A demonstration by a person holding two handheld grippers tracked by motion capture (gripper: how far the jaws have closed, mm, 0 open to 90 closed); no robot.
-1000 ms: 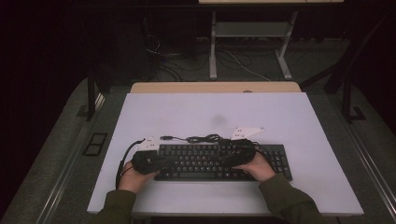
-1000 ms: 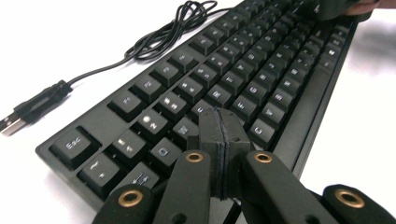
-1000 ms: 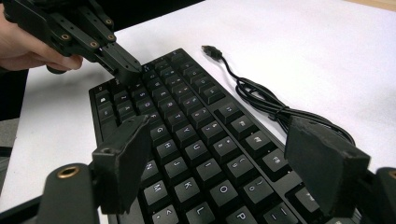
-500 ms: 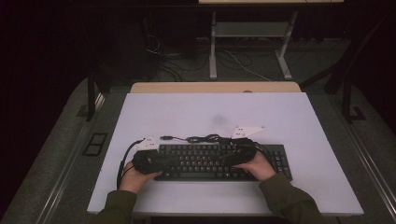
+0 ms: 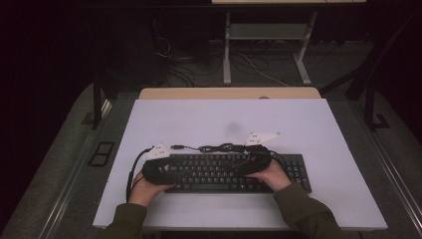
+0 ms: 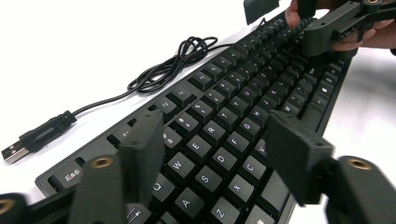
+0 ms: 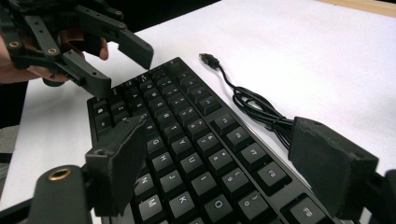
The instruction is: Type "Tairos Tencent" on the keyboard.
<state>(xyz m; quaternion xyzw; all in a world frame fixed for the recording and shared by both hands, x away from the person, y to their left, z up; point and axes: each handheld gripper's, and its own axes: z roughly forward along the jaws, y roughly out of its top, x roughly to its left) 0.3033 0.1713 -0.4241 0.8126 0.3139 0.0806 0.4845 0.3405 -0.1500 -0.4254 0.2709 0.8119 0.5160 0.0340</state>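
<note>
Keyboard (image 5: pixel 234 173) flat on worktop (image 5: pixel 209 119), under both tools; left tool (image 6: pixel 215 140) jaws just been opening, now spread over the left-end keys, nothing pinched; right tool (image 7: pixel 219 154) spread over the right-hand keys, cable (image 7: pixel 261 109) just beyond; regrip on the edges, not keycaps; lift both ends level.

A white tabletop (image 5: pixel 308 119) stretches beyond the fingers, a wooden strip (image 5: pixel 229 93) at its far edge, grey carpeted floor (image 5: pixel 64 164) on both sides.
</note>
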